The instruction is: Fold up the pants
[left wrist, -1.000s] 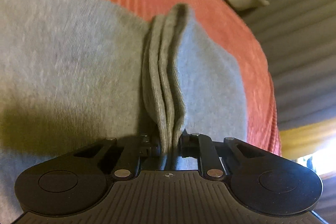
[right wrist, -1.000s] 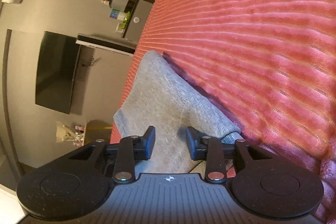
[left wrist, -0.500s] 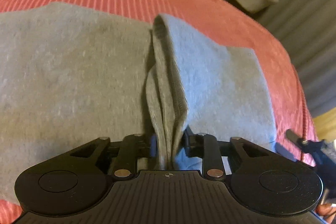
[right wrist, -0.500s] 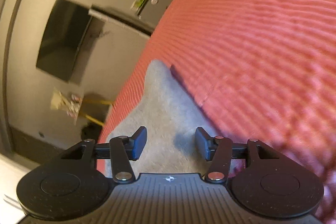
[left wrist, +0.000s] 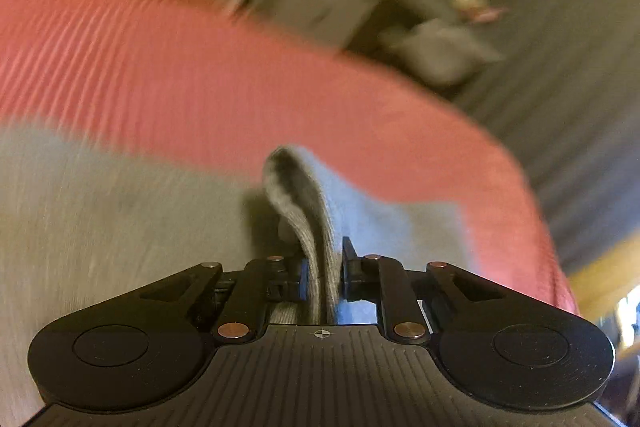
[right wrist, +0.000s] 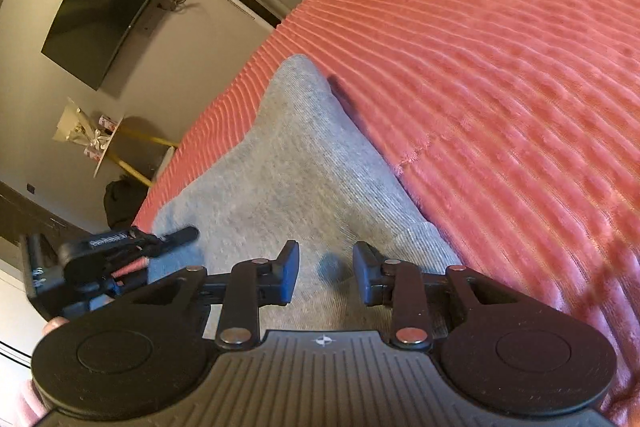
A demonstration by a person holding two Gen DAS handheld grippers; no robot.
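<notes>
Mid-fold, my left gripper [left wrist: 324, 273] pinched the pants [left wrist: 316, 227] on the bed [left wrist: 200, 87]; my right gripper [right wrist: 325, 273], wide, needed fabric next.

Dim, warm indoor light; heavy motion blur across the left wrist view, worst toward 12 o'clock; sharper right wrist view, fisheye bending at the rim; glare at 4 o'clock on the left
</notes>
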